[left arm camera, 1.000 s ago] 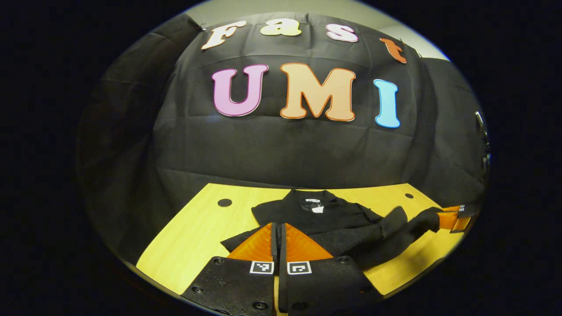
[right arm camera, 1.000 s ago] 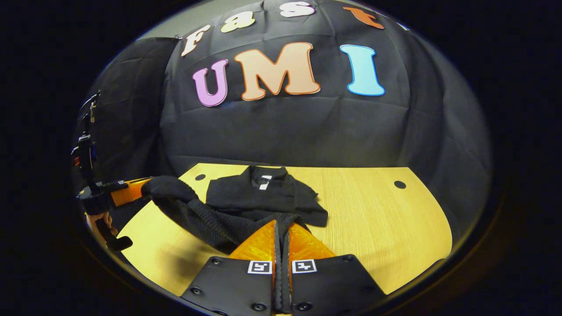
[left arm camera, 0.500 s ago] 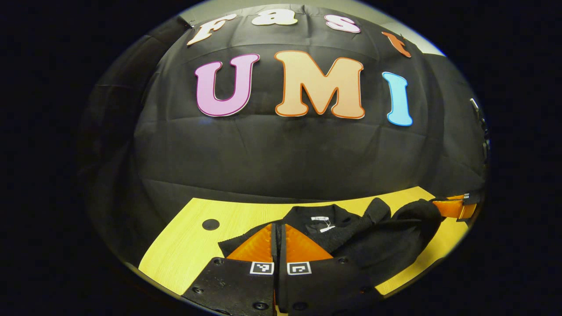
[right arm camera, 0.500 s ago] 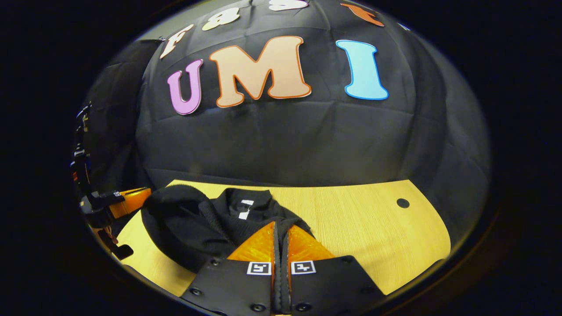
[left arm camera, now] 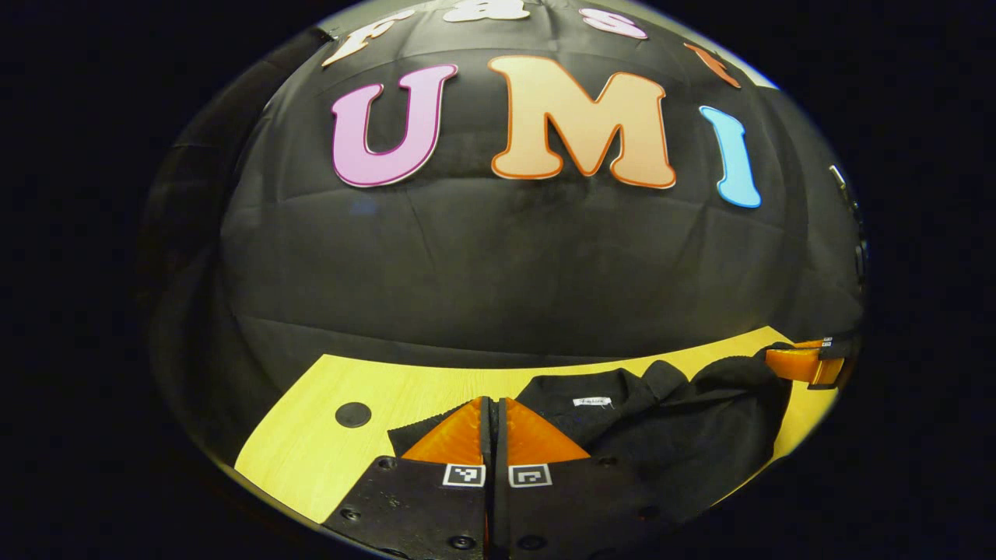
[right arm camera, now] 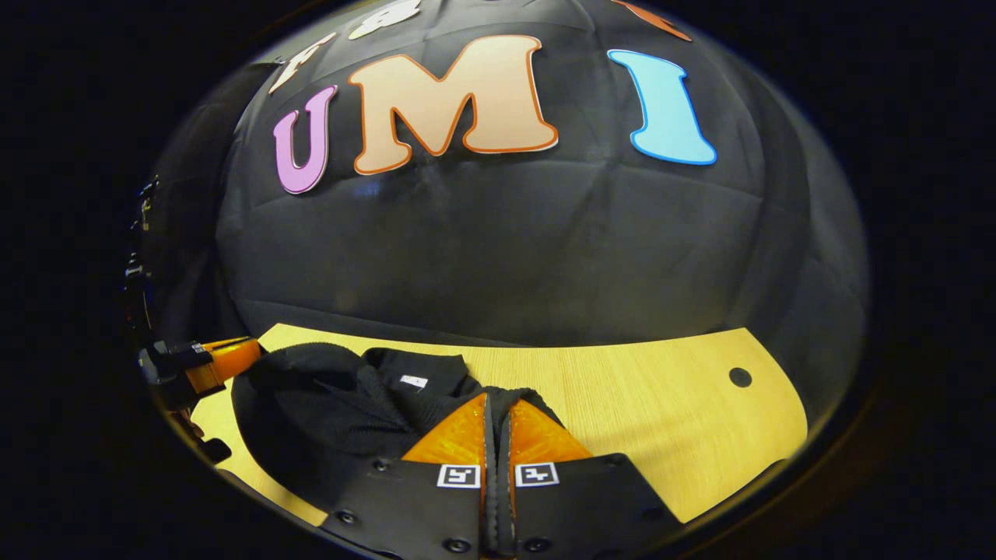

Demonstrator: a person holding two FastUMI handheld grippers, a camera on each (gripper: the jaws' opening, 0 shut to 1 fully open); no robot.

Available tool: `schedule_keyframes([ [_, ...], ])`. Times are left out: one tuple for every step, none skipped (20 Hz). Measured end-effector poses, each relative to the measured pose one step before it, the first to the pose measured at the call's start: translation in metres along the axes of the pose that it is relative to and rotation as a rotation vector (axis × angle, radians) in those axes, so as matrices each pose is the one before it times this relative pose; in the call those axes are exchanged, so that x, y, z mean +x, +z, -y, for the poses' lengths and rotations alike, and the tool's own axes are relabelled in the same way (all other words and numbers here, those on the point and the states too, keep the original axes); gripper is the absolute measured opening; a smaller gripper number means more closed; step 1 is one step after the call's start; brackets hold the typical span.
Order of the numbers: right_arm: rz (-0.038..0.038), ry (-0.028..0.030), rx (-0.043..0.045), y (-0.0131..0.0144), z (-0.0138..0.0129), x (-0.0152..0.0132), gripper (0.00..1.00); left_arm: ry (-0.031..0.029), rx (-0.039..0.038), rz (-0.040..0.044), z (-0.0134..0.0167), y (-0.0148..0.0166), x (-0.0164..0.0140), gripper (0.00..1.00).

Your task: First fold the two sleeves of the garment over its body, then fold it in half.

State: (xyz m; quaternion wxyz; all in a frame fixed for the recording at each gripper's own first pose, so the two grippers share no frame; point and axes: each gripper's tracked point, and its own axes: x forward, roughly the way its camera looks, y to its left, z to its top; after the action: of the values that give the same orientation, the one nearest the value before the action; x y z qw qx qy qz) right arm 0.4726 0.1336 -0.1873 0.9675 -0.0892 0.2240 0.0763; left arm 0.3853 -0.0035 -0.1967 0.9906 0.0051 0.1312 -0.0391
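The black knitted garment (left arm camera: 669, 435) lies on the yellow wooden table (left arm camera: 311, 459), bunched just ahead of both claws, with its collar and small white neck tag (left arm camera: 593, 402) facing up beyond the tips. The left gripper (left arm camera: 493, 412) has its two fingers pressed together with a dark edge of the knit between them, so it appears to pinch the near hem or a folded edge; the cloth spreads away to its right. The right gripper (right arm camera: 496, 408) is likewise closed, and black fabric runs from its tips off to its left, where the garment (right arm camera: 334, 412) heaps up. Seen from the right gripper view, the other claw sits far off at the left, at the cloth's edge.

Judging by the shape, no sleeve sticks out to the side, so the sleeve folds look done, and the near edge seems to be carried toward the collar: the fold in half is under way but not finished. What is left is to lay that edge down near the collar, let go, and smooth the heap on the side between the claws.
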Motion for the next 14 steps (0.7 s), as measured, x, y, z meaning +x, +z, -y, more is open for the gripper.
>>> schedule_keyframes([
  [-0.00262, -0.00402, -0.00605, 0.0016, -0.00039, 0.00673, 0.02, 0.00087, -0.00187, -0.00351, -0.00131, -0.00127, 0.0067, 0.0],
  [-0.00419, -0.00412, -0.00402, 0.00139, -0.00111, 0.00543, 0.02, 0.00156, -0.00066, -0.00568, -0.00149, -0.00107, 0.00583, 0.0],
  [-0.00401, -0.00279, 0.00328, 0.00138, -0.00109, 0.00613, 0.02, 0.00004, 0.00044, -0.00363, -0.0003, -0.00129, 0.00517, 0.0],
  [0.00004, -0.0044, 0.00352, 0.00089, 0.00037, 0.00424, 0.02, -0.00089, 0.0036, -0.00985, 0.00038, -0.00145, 0.00471, 0.0],
  [0.00137, -0.00832, 0.0045, -0.0001, 0.00013, 0.00419, 0.02, -0.00219, 0.004, -0.00264, 0.00076, -0.00054, 0.00226, 0.0],
  [0.00312, -0.0084, 0.0044, 0.00061, 0.00089, 0.00203, 0.03, 0.00124, 0.00887, 0.00044, 0.00016, -0.00047, 0.00226, 0.0],
  [-0.0019, 0.00142, 0.00638, 0.00579, -0.00104, -0.00422, 0.09, -0.00345, 0.00921, 0.00701, 0.00074, 0.00183, 0.00183, 0.0],
  [0.00008, 0.00688, 0.00651, 0.00031, -0.00061, -0.00133, 0.09, -0.00778, 0.00351, 0.01504, 0.002, 0.00427, -0.00005, 0.05],
  [0.00099, 0.01303, 0.00587, -0.00004, -0.00211, -0.00091, 0.21, -0.00334, 0.00316, 0.01476, 0.0007, 0.0046, 0.00094, 0.08],
  [-0.00185, -0.00056, -0.00286, 0.00146, -0.00073, -0.00273, 0.22, 0.00155, 0.00524, 0.00853, -0.00139, 0.00376, -0.00024, 0.09],
  [0.00045, 0.01022, -0.00818, -0.00086, -0.00153, 0.00031, 0.35, 0.00096, -0.00096, 0.00397, -0.00031, 0.00228, -0.00402, 0.1],
  [0.00458, -0.00854, -0.01513, 0.00099, 0.00098, -0.00159, 0.39, -0.01219, -0.01222, 0.00344, 0.0016, 0.00095, -0.00117, 0.11],
  [0.01256, -0.00675, -0.01347, 0.00461, 0.00224, -0.0049, 0.46, -0.01, -0.01735, 0.00429, 0.00143, 0.00174, -0.00317, 0.18],
  [0.01281, -0.01599, -0.01027, 0.00513, 0.0029, -0.0054, 0.58, 0.00289, -0.01073, 0.00411, -0.0011, 0.0036, -0.00457, 0.28],
])
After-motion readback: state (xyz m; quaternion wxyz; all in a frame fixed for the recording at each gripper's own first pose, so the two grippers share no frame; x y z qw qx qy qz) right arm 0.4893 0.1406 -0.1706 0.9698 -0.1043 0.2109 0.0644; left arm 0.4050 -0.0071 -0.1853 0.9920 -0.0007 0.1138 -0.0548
